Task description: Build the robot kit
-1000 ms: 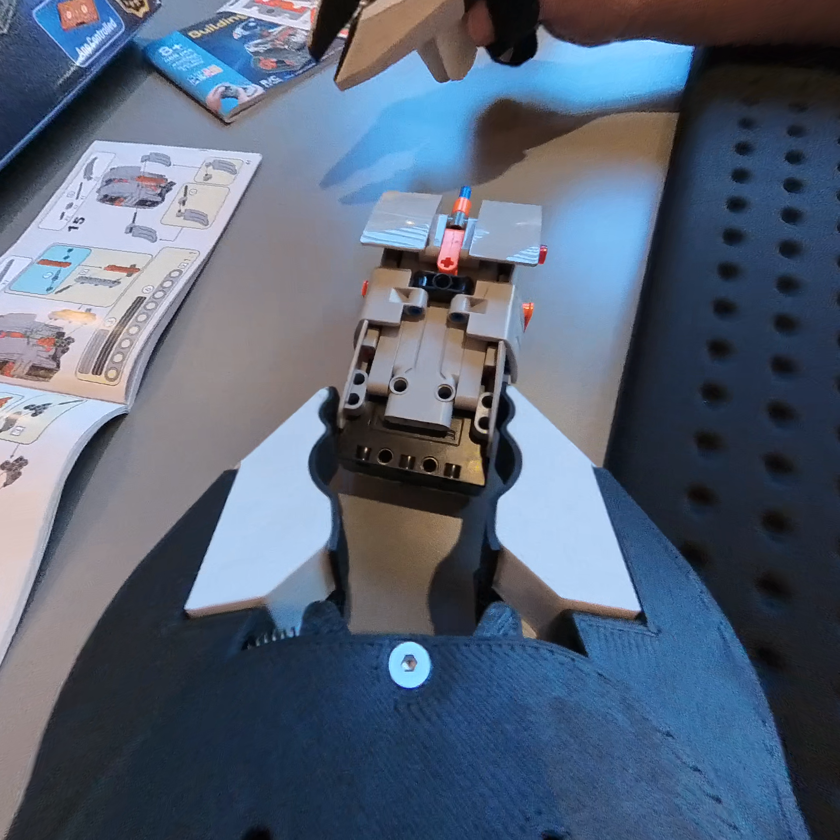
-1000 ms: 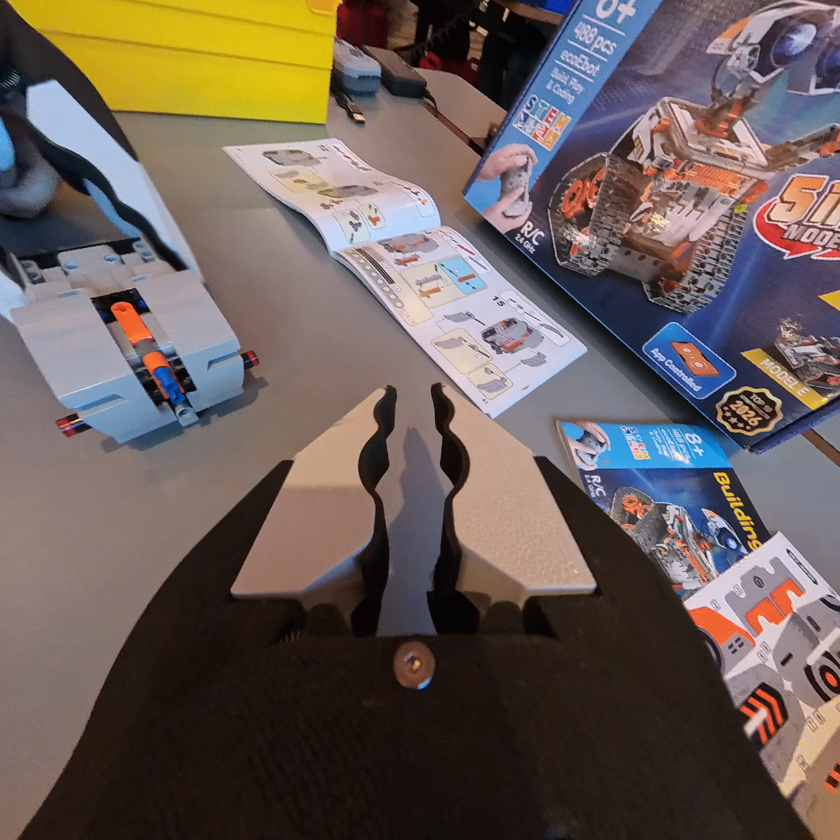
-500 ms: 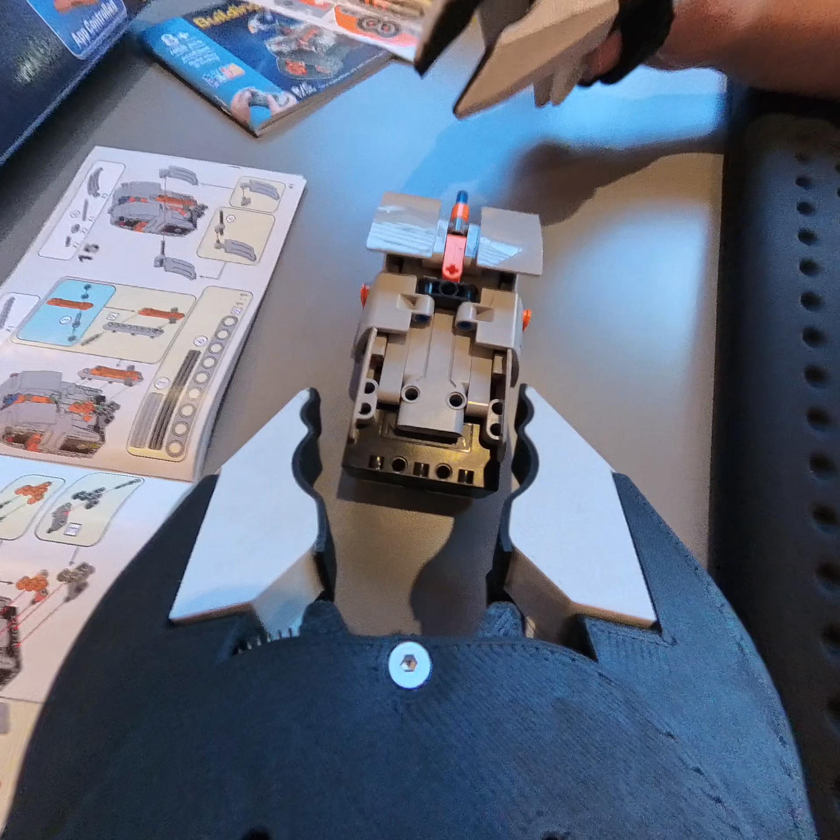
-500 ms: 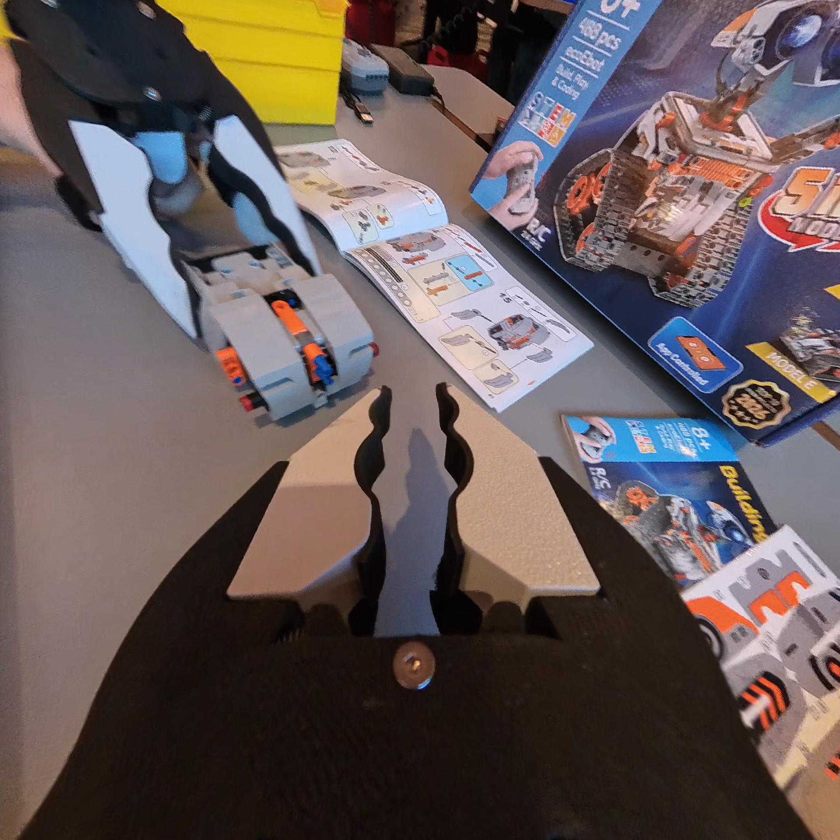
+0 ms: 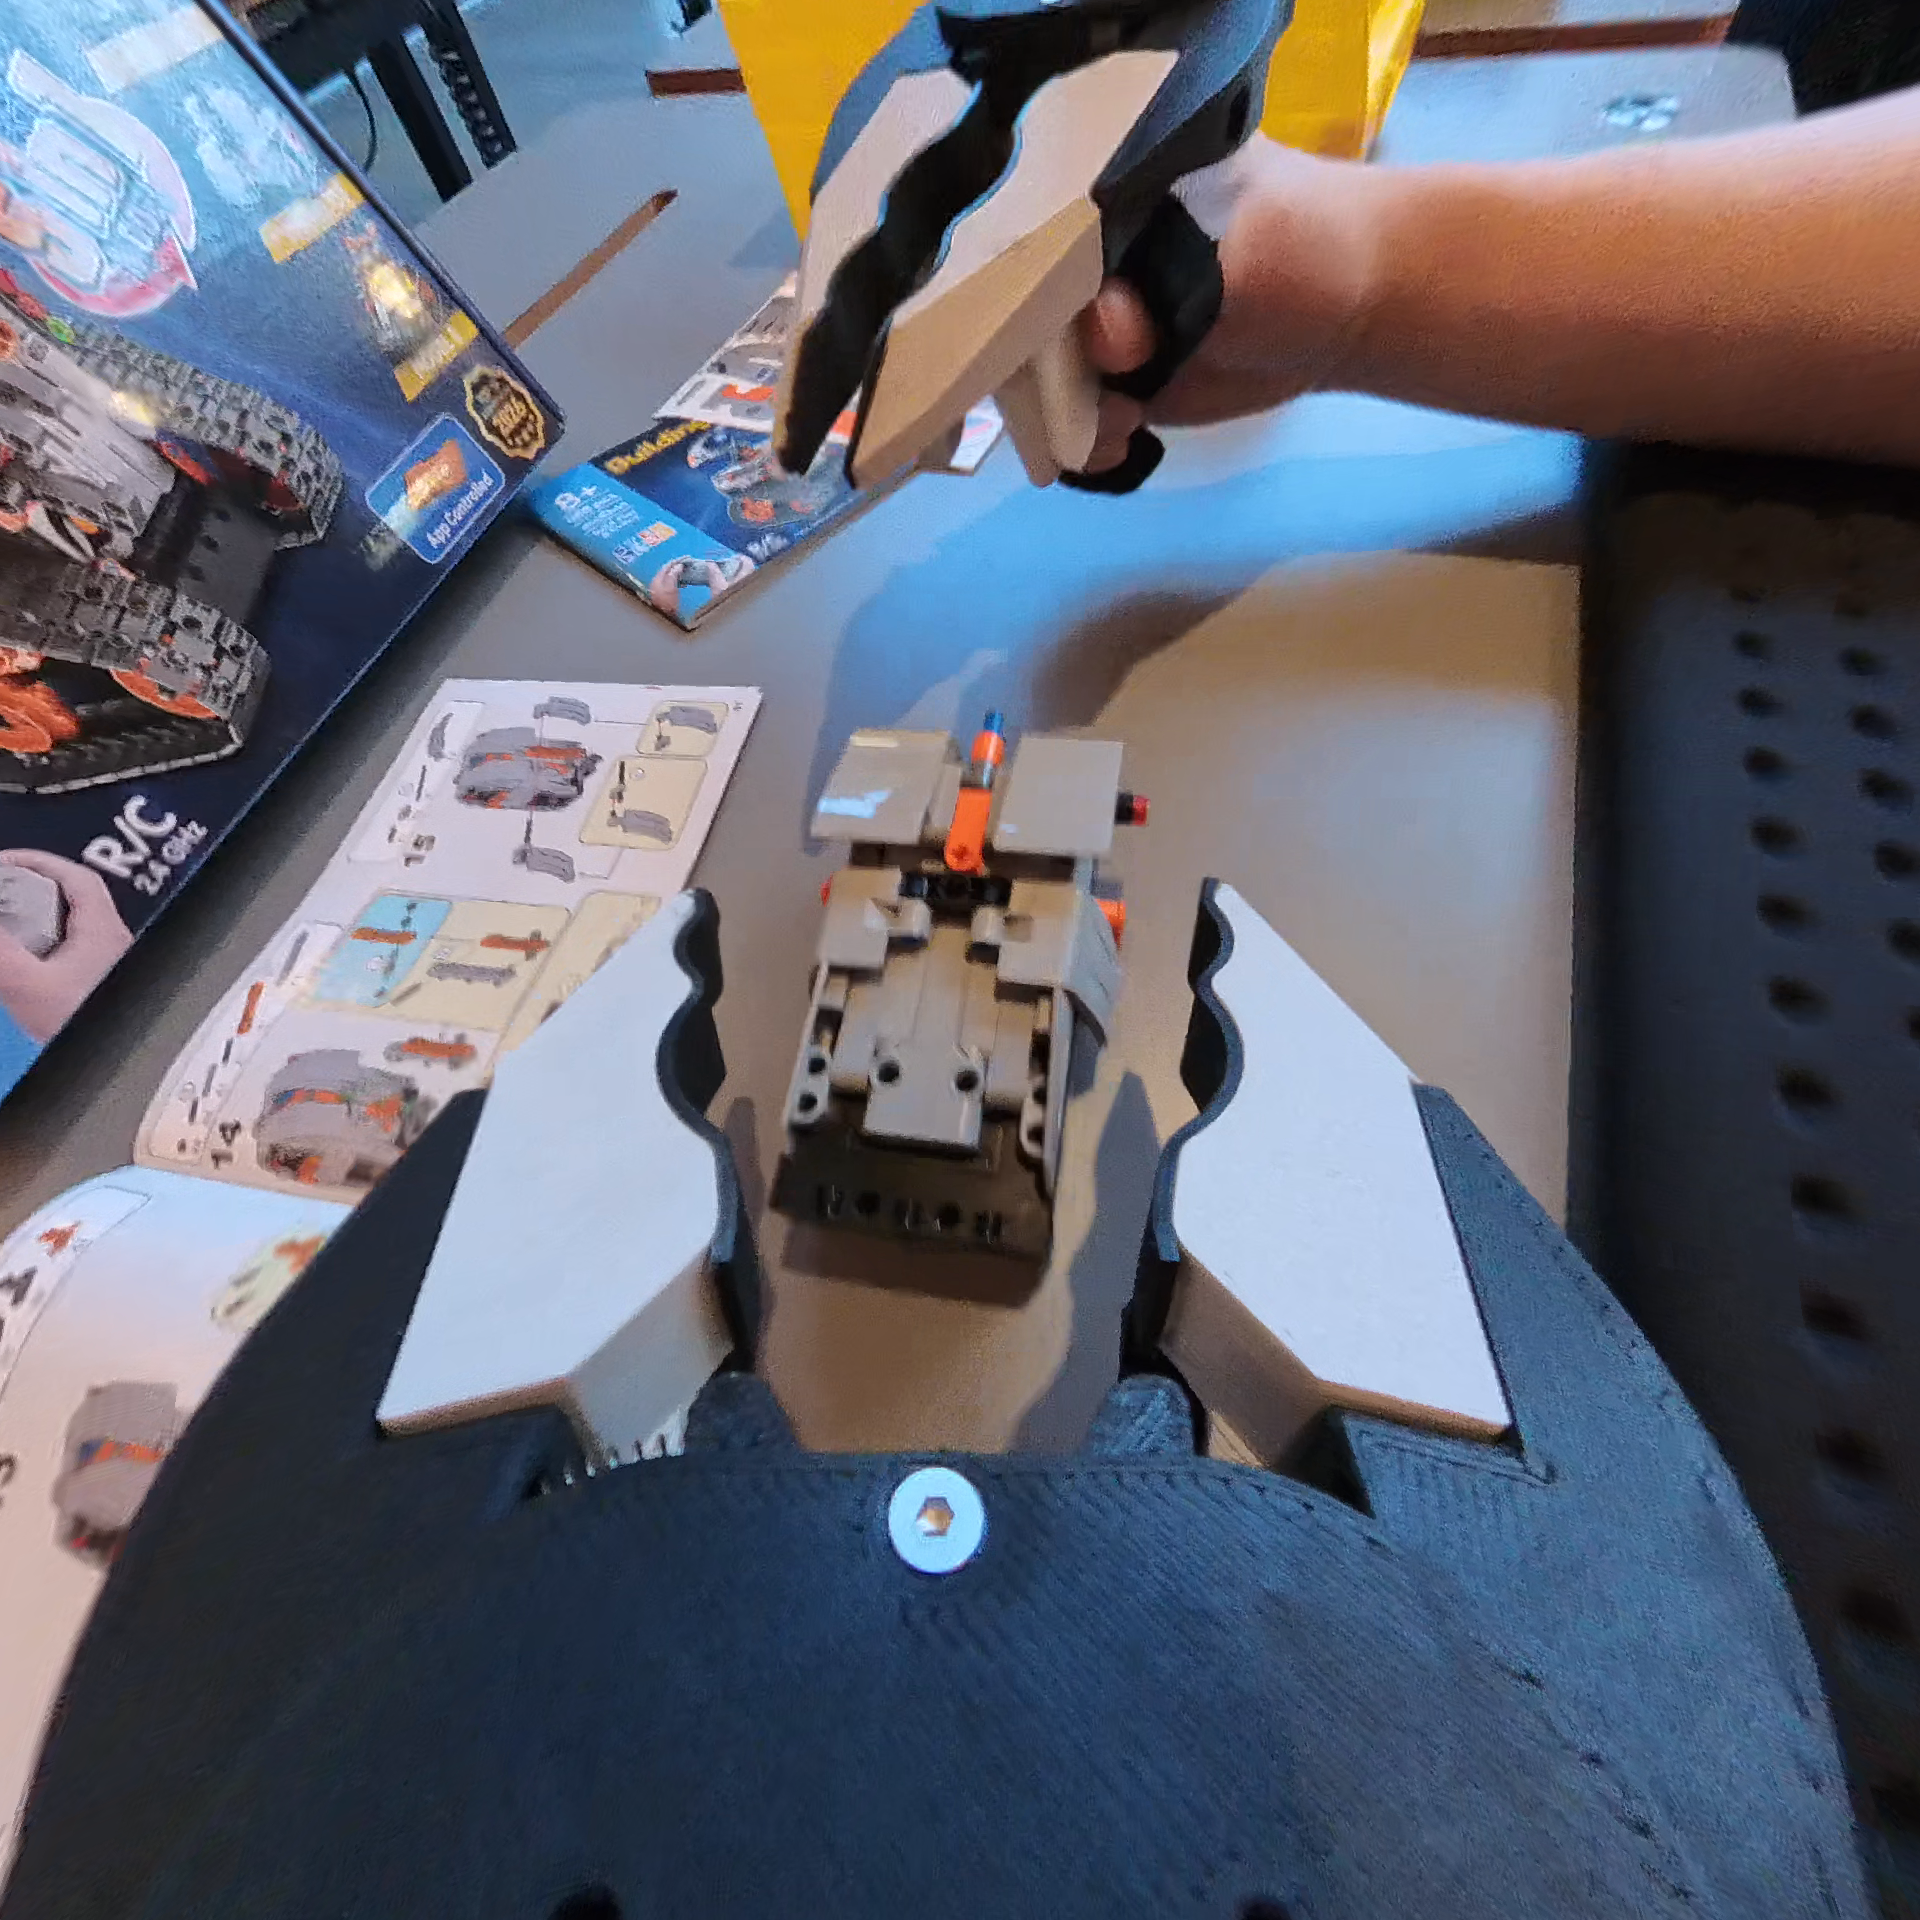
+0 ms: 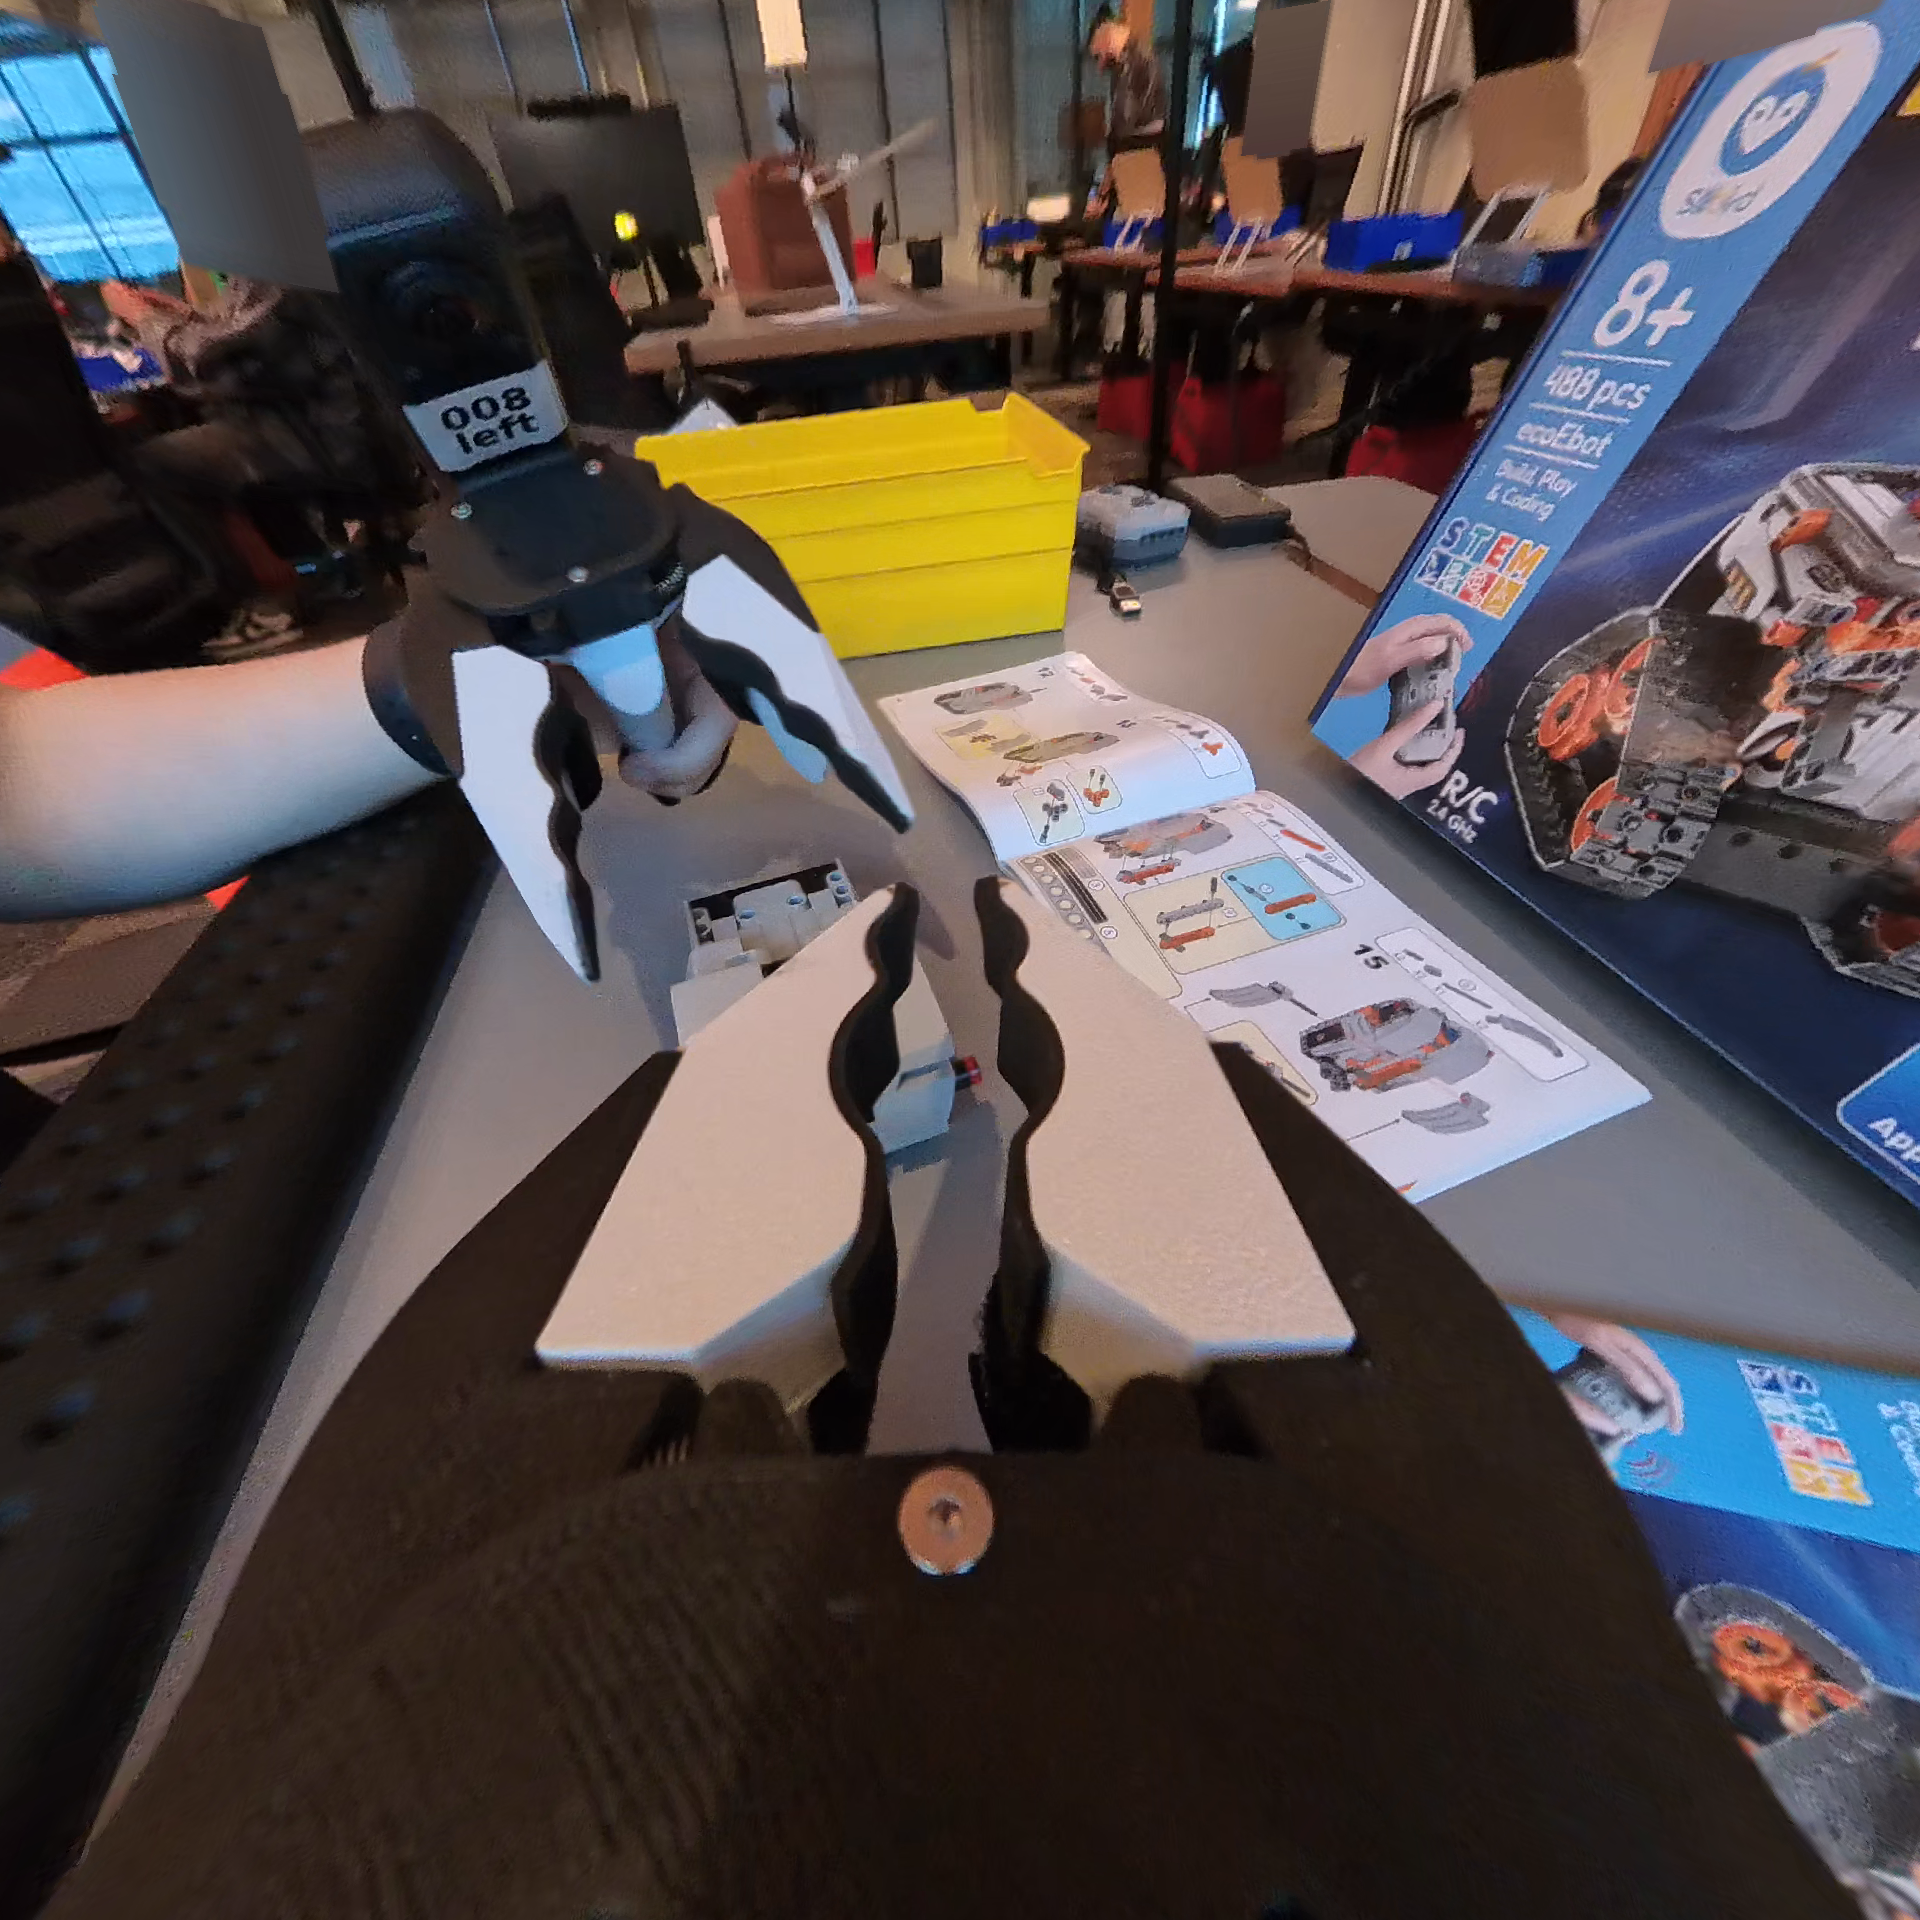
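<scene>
Left jaws: my left gripper (image 5: 954,899) is spread wide and grips nothing. The grey, black and orange brick-built vehicle model (image 5: 935,1039) sits on the grey bench (image 5: 1299,831) at frame centre, in the gap between the two fingers. Neither pad touches it; there is clear bench on both sides. From the right wrist view my left jaws look lifted clear above the model's rear end.

Right jaws: my right gripper (image 6: 943,891) is nearly closed, with only a narrow slit between the pads and nothing in it. In the left wrist view it hangs at the top centre of the frame, held in a hand (image 5: 1195,312), tips angled down, well apart from the model. In its own view the model's front lies just behind and left of its tips.

Around:
- Open instruction booklet (image 5: 468,914), left of the model.
- Small blue booklet (image 5: 665,520), upper centre.
- Large blue kit box (image 5: 156,416), upper left.
- Dark perforated panel (image 5: 1766,935) along the right edge.
- Yellow bin (image 6: 914,530), far back on the bench.
</scene>
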Motion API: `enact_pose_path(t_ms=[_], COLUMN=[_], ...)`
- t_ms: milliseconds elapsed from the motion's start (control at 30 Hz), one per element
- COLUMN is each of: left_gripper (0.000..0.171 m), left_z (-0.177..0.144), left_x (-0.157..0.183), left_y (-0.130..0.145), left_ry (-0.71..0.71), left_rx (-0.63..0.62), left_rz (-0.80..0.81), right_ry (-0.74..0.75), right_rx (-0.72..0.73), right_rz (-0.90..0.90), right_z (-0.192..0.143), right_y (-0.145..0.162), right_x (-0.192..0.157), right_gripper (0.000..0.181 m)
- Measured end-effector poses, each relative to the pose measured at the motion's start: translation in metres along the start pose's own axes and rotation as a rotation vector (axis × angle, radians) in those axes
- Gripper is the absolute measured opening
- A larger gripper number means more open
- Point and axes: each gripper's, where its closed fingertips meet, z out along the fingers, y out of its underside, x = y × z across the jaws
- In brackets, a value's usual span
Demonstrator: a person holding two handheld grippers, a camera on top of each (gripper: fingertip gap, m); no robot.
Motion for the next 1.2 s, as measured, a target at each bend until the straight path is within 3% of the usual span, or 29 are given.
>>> enact_pose_path(t_ms=[200, 267, 367, 467, 733, 1067, 1200], left_gripper=[0.086, 0.078, 0.081, 0.076, 0.073, 0.077, 0.064], left_z=[-0.008, -0.008, -0.008, -0.009, -0.019, -0.016, -0.019], left_x=[-0.008, -0.015, -0.022, -0.031, -0.029, -0.035, -0.031], left_y=[0.022, 0.03, 0.037, 0.04, 0.013, 0.027, 0.027], left_ry=[-0.028, -0.046, -0.025, -0.033, 0.052, 0.01, 0.024], left_rx=[-0.052, -0.068, -0.055, -0.03, 0.174, 0.103, 0.102], left_rz=[-0.015, -0.017, -0.085, -0.134, -0.271, -0.272, -0.249], right_ry=[-0.016, -0.023, -0.094, -0.055, -0.016, 0.054, 0.058], right_rx=[-0.198, -0.218, -0.234, -0.284, -0.283, -0.331, -0.287], right_rz=[-0.093, -0.089, 0.001, -0.063, -0.094, -0.152, -0.165], right_z=[-0.005, -0.003, -0.001, -0.003, 0.0, 0.002, -0.002], right_y=[0.043, 0.044, 0.05, 0.062, 0.06, 0.071, 0.061], right_x=[-0.019, -0.021, -0.035, -0.029, -0.037, -0.037, -0.039], right_gripper=[0.01, 0.011, 0.013, 0.013, 0.015, 0.015, 0.014])
